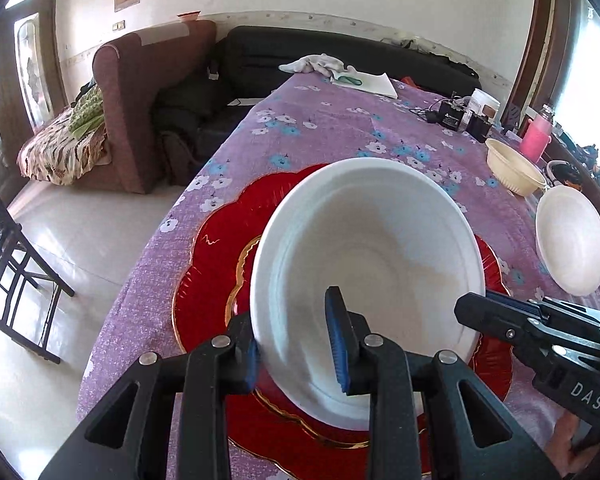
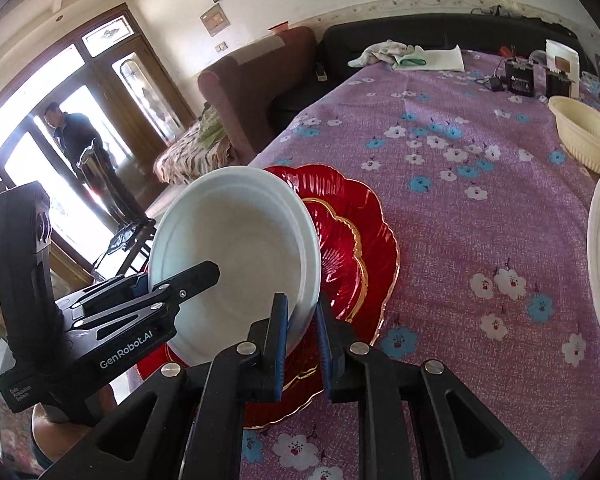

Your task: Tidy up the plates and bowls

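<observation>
A purple flowered tablecloth (image 1: 340, 128) covers the table. Between the left gripper (image 1: 296, 354) jaws sits the near rim of a white bowl (image 1: 380, 248), clamped. The right gripper (image 2: 302, 344) grasps the opposite rim. The bowl hangs tilted just over stacked red plates (image 1: 216, 248). Judgement: level it, lower evenly, release both sides together. Beyond, a second white bowl (image 1: 572, 248) and a cream bowl (image 1: 512, 168) wait.

Brown armchair (image 1: 140, 92), pink bottle (image 1: 536, 136), white cloth (image 1: 314, 63)
</observation>
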Motion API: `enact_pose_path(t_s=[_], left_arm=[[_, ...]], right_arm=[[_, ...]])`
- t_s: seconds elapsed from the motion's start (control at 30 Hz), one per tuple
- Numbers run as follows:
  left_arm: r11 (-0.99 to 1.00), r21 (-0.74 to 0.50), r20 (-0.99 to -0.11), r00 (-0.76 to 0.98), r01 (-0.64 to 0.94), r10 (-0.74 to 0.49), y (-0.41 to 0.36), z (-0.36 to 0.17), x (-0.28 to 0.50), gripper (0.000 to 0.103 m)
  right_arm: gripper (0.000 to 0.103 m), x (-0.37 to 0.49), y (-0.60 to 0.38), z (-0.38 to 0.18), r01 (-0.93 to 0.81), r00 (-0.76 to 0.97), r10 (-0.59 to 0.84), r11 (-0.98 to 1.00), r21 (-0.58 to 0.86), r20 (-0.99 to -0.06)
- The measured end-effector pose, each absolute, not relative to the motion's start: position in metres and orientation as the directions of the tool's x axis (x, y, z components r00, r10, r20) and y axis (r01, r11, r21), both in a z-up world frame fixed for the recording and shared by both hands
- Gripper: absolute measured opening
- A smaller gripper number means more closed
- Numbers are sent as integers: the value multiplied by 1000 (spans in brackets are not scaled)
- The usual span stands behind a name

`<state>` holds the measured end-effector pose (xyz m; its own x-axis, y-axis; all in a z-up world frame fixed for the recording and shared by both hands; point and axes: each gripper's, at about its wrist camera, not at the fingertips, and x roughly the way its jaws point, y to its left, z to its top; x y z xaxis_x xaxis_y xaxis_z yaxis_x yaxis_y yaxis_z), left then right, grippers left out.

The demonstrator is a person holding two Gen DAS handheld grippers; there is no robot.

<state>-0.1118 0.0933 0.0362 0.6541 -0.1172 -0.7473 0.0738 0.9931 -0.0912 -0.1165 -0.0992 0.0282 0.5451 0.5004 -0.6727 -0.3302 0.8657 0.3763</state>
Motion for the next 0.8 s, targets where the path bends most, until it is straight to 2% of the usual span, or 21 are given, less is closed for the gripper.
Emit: enact_pose_path(t_s=[0.07,0.13,0.2,0.3,0.6,0.8], left_arm=[[993,-95,-746,656,64,-114,95,37,-112,32],[994,-99,-742,661,53,-109,98,40,-112,44],[993,-104,-737,667,51,-111,98,42,-114,47],[995,-93,-720,688,42,-96,97,50,-118,54],[993,-99,-672,731,69,-117,84,73,-134,60],[979,-93,-658,727,180,-197,48,78,-146,61]], right_arm=[[17,-117,-99,29,-338,551,502,865,372,-667],[18,-119,-100,30,-344,555,501,865,365,-664],[23,-121,-103,33,-350,562,513,858,376,-649],[24,-126,-111,39,-351,582,517,856,379,-628],[24,-145,-165,68,-296,665,511,850,435,-545],[26,-172,-251,104,-127,823,342,889,441,-453]])
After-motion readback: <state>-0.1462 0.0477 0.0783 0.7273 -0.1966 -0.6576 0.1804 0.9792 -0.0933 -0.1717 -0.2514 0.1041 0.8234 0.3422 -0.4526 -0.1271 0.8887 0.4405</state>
